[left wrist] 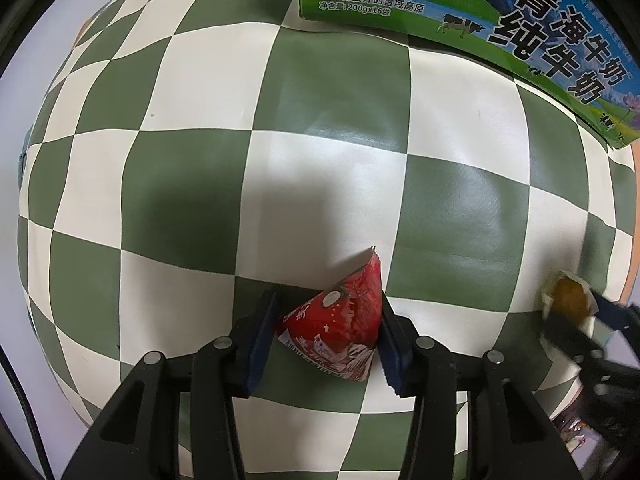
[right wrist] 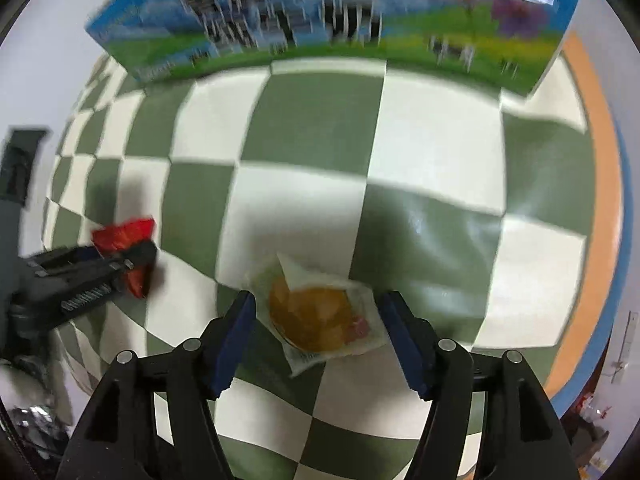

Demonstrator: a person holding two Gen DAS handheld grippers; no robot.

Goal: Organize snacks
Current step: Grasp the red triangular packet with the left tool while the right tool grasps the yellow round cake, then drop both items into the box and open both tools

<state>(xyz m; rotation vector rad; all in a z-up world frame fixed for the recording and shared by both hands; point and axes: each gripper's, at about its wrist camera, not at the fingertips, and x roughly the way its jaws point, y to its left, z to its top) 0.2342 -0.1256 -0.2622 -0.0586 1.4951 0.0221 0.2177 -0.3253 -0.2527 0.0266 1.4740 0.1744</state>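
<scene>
My left gripper (left wrist: 326,320) is shut on a red triangular snack packet (left wrist: 340,324) and holds it over the green-and-white checkered tablecloth (left wrist: 280,160). The packet also shows in the right wrist view (right wrist: 124,236), with the left gripper (right wrist: 132,256) around it. My right gripper (right wrist: 316,320) is shut on a clear-wrapped golden pastry (right wrist: 316,316), its pads touching the wrapper's edges. In the left wrist view the pastry (left wrist: 568,300) and right gripper (left wrist: 580,312) show at the right edge. A green-and-blue milk carton box (left wrist: 480,20) stands at the far side of the table.
The milk box (right wrist: 320,20) spans the back of the table in the right wrist view. The table's orange-and-blue rim (right wrist: 604,200) curves along the right. Open checkered cloth lies between the grippers and the box.
</scene>
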